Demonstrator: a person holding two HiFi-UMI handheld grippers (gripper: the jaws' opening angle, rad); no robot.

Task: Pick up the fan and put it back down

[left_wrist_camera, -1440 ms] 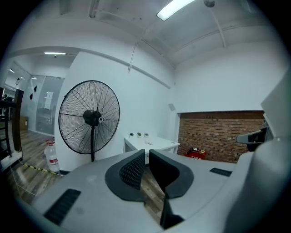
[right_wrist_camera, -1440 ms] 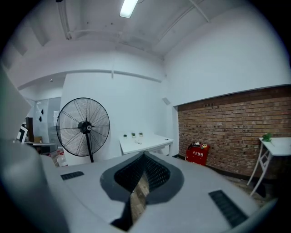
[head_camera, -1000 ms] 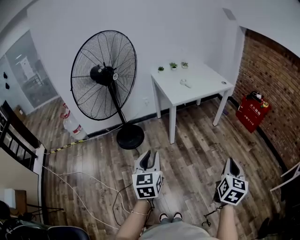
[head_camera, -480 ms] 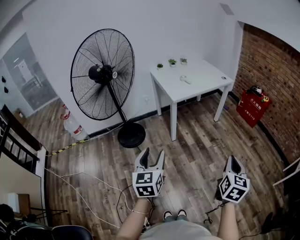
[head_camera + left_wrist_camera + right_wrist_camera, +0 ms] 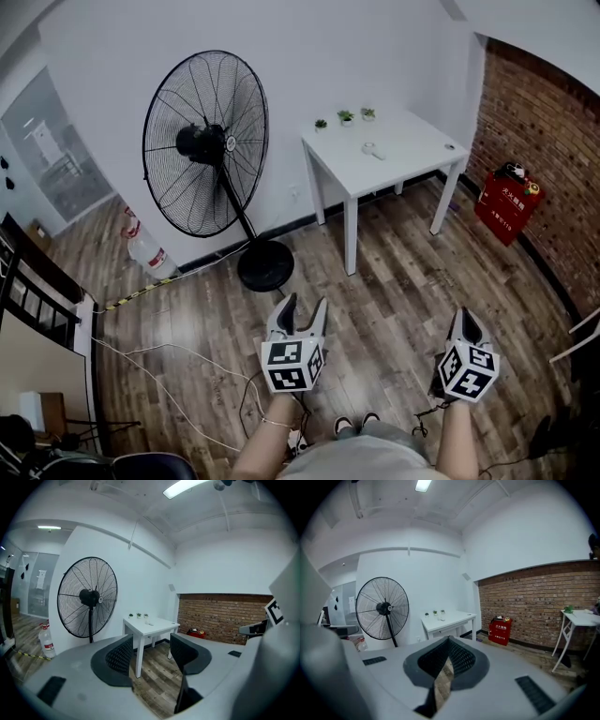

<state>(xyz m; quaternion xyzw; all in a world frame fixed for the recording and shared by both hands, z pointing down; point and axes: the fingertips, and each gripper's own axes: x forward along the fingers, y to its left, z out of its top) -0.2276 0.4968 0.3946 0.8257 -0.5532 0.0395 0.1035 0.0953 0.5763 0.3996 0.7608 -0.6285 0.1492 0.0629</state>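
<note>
Grippers come nearest, both held low over the wooden floor (image 5: 394, 291) in front of the person's legs. The left gripper (image 5: 303, 309) has its jaws spread wide with nothing between them; through the gap only floor and a table leg show. The right gripper (image 5: 464, 319) has its jaws drawn together to a thin slit, and it too carries nothing. A thin cable (image 5: 169, 370) snakes across the boards to the left of them.

Farther on, well apart from both grippers, the fan (image 5: 206, 141) stands upright on its round black base (image 5: 265, 266), its large caged head tilted slightly and set close to the white wall. A bottle (image 5: 145, 251) sits on the floor to its left. Just beside it on the right is a white table (image 5: 403, 155) bearing three small potted plants (image 5: 345, 116), and beyond that a red box (image 5: 507, 208) against the brick wall.

Judging by this, the task has not started: the fan is untouched, so the approach, the lift and the set-down all remain.
</note>
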